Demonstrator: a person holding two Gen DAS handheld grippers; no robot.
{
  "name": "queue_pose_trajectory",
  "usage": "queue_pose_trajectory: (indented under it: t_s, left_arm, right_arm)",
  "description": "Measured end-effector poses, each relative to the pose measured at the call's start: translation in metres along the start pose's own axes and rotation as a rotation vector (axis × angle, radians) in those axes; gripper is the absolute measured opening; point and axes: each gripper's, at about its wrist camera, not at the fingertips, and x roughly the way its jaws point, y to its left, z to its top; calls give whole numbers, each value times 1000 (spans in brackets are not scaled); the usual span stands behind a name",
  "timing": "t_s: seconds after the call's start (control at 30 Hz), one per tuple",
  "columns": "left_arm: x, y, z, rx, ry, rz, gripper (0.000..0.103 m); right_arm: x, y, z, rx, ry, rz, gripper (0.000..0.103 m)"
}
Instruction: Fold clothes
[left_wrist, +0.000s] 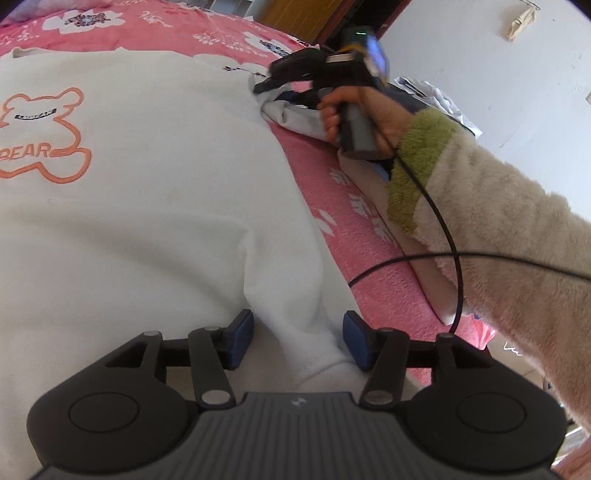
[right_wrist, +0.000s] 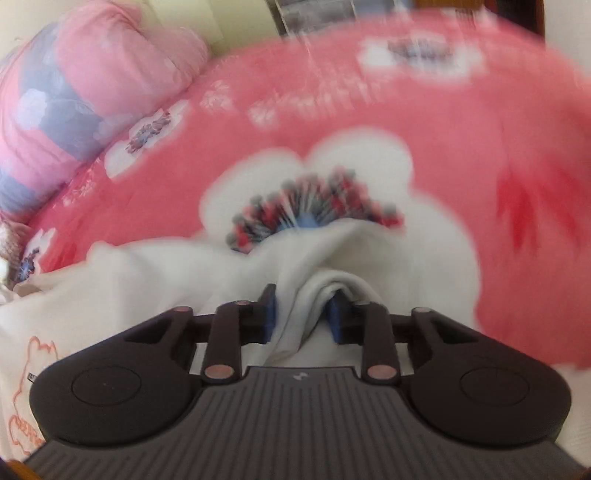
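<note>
Garment: white sweatshirt (left_wrist: 147, 206) with an orange bear outline and the word BEAR on its chest, lying face up on the bed (left_wrist: 369, 236), covering most of the near part of the pink flowered bedspread.
Body of garment: spread flat and fairly smooth; I see no fold made across the chest yet.
Near edge: a ridge of white cloth runs down the sweatshirt's right side toward the bed's right edge, most likely a sleeve or side seam, bunched rather than laid straight.
Left gripper (left_wrist: 298, 341): its jaws stand released, one blue pad on each side of that ridge; cloth lies between them but the pads do not press on it.
Far corner: a tucked, rumpled end of white fabric with a bluish lining sits toward the far right edge of the bed.
Right gripper (right_wrist: 302, 314): clenched on a doubled bunch of the white cloth, the blue pads squeezing it from both sides; its view is blurred.
Hand (left_wrist: 354, 114): the person's right hand wraps the gripper's handle, a fleecy cream sleeve (left_wrist: 498, 229) with a green cuff behind it and a black cable (left_wrist: 436, 206) trailing over the bedspread.
Surroundings: a pink and grey quilt (right_wrist: 74, 96) is heaped at the far left corner of the bed.
Progress: early, by my reckoning; the garment is laid out and one side is being gathered.
Left to do: bring both sides in, then fold the length over, and square the stack.
</note>
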Motion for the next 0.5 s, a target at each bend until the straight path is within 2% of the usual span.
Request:
queue_pose_trajectory:
  t_s: [0.07, 0.1, 0.13, 0.23, 0.33, 0.43, 0.5]
  left_arm:
    - [-6, 2, 1, -19, -23, -1, 62]
    - [-11, 3, 1, -29, -39, -7, 63]
    - [-16, 4, 1, -41, -56, -17, 65]
    - [-33, 6, -1, -69, -119, -25, 70]
    - [-53, 10, -6, -80, -172, -12, 70]
    - [-73, 15, -15, -76, -199, -1, 70]
    - [-78, 11, -24, -36, -199, 6, 70]
  right_arm:
    - [-15, -12, 5, 132, 31, 42, 44]
    - [-24, -16, 7, 192, 50, 57, 58]
    - [-37, -20, 7, 225, 57, 67, 64]
    - [-80, -26, 1, 304, 92, 99, 69]
    - [-128, -32, -20, 340, 126, 212, 69]
    - [-188, -28, -54, 299, 97, 327, 69]
    - [-229, -23, -89, 241, 59, 388, 69]
